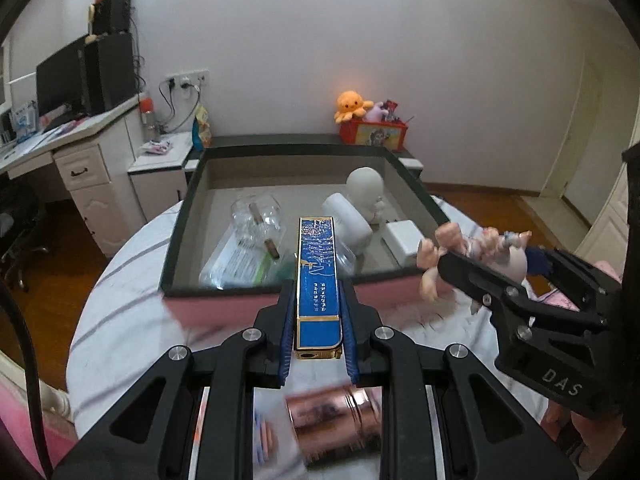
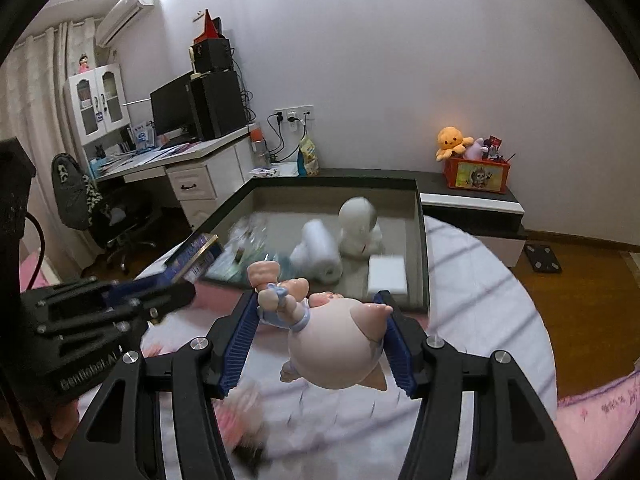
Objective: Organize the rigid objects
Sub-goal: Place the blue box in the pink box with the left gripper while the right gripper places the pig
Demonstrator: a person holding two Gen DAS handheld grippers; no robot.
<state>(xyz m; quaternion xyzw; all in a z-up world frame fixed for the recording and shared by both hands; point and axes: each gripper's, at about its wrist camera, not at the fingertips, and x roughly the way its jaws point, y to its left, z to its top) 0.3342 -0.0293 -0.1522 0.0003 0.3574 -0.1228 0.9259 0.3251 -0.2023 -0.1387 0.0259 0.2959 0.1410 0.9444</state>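
Blur smears the copper tin (image 1: pixel 334 424) lying under the left gripper (image 1: pixel 318 320), and only the left wrist view shows it. That gripper's two pads clamp one long blue box (image 1: pixel 318 276), poised above the near wall of the dark tray (image 1: pixel 280 288). The right gripper (image 2: pixel 316 336) pinches one pink figurine (image 2: pixel 336 340), held over the striped bedding just before the tray. Inside sit one white figure (image 2: pixel 358 220), one white roll (image 2: pixel 316 252), one flat white block (image 2: pixel 387 274) and clear plastic items (image 1: pixel 256 236), too indistinct to count.
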